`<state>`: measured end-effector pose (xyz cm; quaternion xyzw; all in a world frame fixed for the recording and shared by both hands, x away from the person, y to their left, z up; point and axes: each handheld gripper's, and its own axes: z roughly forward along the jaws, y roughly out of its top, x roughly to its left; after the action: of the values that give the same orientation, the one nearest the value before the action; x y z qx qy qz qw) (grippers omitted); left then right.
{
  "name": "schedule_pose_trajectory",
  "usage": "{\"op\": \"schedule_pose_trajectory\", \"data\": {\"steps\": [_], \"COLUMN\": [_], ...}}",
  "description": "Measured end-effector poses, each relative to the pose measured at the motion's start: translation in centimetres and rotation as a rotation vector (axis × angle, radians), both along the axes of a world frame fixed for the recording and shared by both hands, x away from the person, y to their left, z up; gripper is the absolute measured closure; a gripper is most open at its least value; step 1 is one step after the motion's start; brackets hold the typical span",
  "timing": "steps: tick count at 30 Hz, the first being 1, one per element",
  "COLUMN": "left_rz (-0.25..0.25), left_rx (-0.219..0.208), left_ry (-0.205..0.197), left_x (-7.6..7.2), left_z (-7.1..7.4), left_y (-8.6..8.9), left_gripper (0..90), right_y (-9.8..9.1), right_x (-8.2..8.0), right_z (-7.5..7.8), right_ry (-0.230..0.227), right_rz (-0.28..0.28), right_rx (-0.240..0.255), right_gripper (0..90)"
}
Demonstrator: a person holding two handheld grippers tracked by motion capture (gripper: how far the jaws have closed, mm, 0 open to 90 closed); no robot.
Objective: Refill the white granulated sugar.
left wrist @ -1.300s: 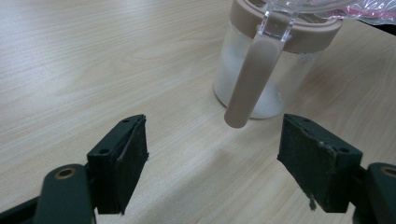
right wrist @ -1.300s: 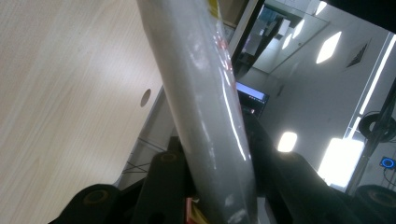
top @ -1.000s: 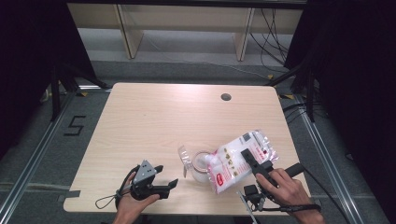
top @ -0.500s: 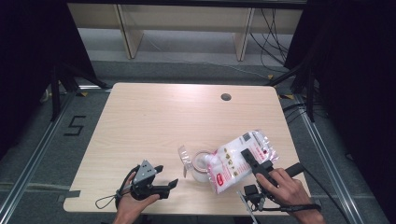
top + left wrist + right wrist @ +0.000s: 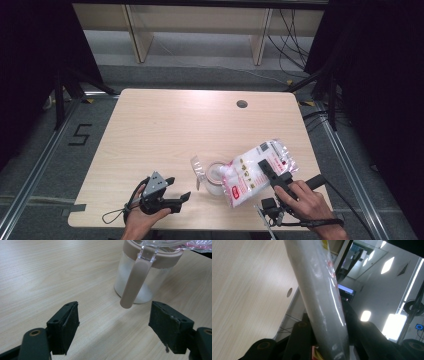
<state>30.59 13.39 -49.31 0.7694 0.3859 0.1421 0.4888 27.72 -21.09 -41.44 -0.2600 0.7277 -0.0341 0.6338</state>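
A clear jar (image 5: 215, 179) with a brown rim and handle stands near the table's front edge, its lid (image 5: 197, 169) flipped open to the left. A little white stuff lies at its bottom (image 5: 140, 293). A plastic bag of white contents (image 5: 250, 172) with red print is tilted over the jar's mouth. My right gripper (image 5: 267, 172) is shut on this bag (image 5: 322, 297), which runs up between its jaws. My left gripper (image 5: 178, 190) rests on the table left of the jar. It stands open (image 5: 113, 327) and empty, and its jaws face the jar's handle (image 5: 133, 282).
The light wooden table (image 5: 170, 125) has a round cable hole (image 5: 242, 104) at the back right. Wide bare wood lies behind and left of the jar. Floor rails and a "5" marking (image 5: 80, 135) sit to the left, with shelves beyond the far edge.
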Motion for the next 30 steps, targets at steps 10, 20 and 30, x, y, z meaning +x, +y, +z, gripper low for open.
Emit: {"op": "schedule_pose_trajectory", "data": {"steps": [10,20,30], "left_rz": [0.002,0.002,0.000], "left_rx": [0.003,-0.003,0.002], "left_ry": [0.000,0.000,-0.001], "left_x": [-0.02,-0.01,-0.02], "left_z": [0.02,0.00,0.02], "left_y": [0.00,-0.05,-0.01], "left_gripper": [23.3,23.3,23.3], "right_y": [-0.12,-0.38,-0.37], "right_x": [0.23,0.16,0.13], "right_z": [-0.03,-0.47,-0.51], "right_ry": [-0.015,-0.013,-0.011], "right_rz": [0.037,0.018,0.022], "right_rx": [-0.005,0.045,0.053], "right_gripper": [75.0,75.3,75.4]}}
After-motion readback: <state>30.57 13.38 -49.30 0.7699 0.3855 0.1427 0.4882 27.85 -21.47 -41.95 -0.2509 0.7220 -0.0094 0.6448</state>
